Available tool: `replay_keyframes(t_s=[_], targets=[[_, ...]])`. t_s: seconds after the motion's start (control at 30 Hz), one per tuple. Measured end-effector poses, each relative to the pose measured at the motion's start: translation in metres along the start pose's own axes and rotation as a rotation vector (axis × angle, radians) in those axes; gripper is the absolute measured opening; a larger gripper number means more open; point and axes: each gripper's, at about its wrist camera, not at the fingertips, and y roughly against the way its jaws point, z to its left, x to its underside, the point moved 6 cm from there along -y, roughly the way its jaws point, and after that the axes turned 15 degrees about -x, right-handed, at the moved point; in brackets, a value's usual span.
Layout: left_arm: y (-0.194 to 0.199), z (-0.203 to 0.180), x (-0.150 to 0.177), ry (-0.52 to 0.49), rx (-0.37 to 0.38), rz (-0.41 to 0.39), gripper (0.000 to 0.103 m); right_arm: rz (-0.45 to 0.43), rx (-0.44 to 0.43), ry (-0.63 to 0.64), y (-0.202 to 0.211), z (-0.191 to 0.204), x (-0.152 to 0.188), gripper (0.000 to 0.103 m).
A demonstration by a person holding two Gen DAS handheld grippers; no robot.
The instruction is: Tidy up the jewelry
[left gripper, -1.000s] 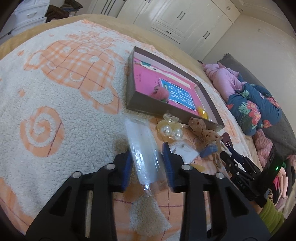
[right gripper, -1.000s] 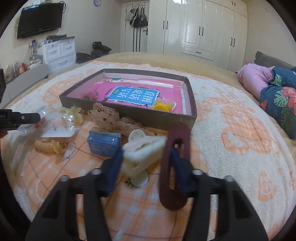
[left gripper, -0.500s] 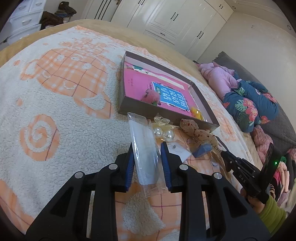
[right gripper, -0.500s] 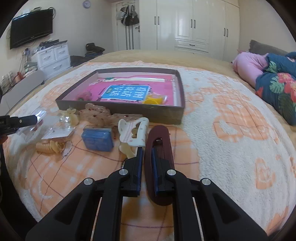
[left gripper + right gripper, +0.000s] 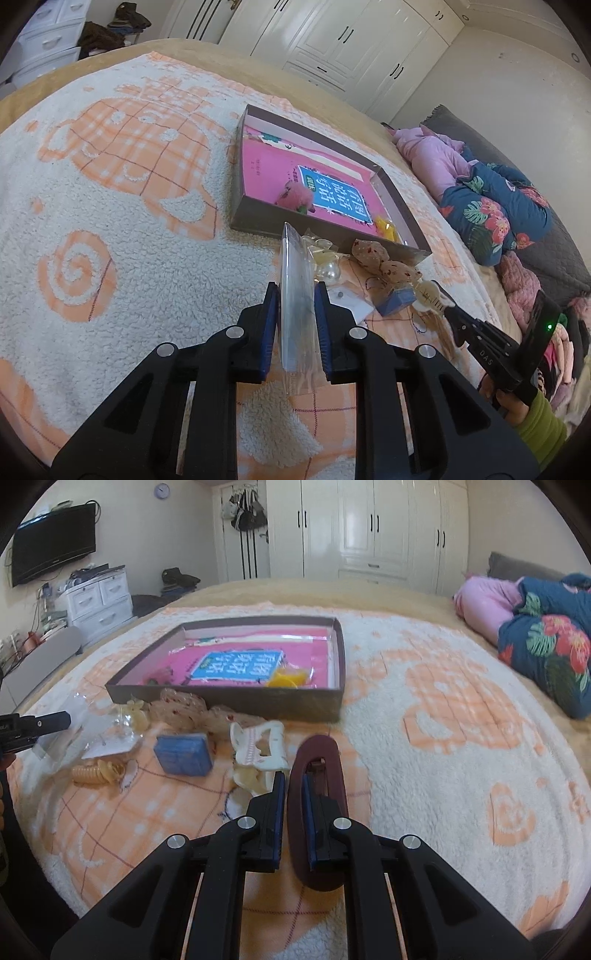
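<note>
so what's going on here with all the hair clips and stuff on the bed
A person is sorting accessories on a blanket-covered bed, a gripper in each hand. The left gripper is shut on a clear plastic packet, held up on edge. The right gripper is clamped on one side of a dark maroon hair clip. The shallow box beyond already holds a pink fluffy piece and a yellow one; several more pieces lie loose in front of it.

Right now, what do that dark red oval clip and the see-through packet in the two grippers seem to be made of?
The dark red oval clip looks like hard moulded plastic: opaque, smooth, faintly shiny, keeping its shape in the right gripper. The see-through packet in the left gripper looks like thin glossy plastic film; the blanket shows through it. Its contents are unclear.
</note>
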Motion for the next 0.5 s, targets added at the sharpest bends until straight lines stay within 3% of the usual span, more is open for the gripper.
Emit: replay_keyframes(t_s=[0.27,0.33,0.4,0.5], targets=[[0.003,-0.005,-0.002,-0.018,0.004,-0.012,0.013,-0.023,-0.003,0.033,0.007,0.005,-0.001,0.01],[0.002,-0.007,-0.002,-0.024,0.005,-0.012,0.013,-0.006,-0.005,0.031,0.004,0.006,-0.001,0.017],[0.002,-0.008,-0.002,-0.027,0.006,-0.011,0.013,-0.003,0.0,0.049,0.002,0.009,-0.001,0.033],[0.002,-0.008,-0.002,-0.027,0.006,-0.007,0.013,-0.012,0.022,0.095,0.001,0.013,-0.004,0.037]])
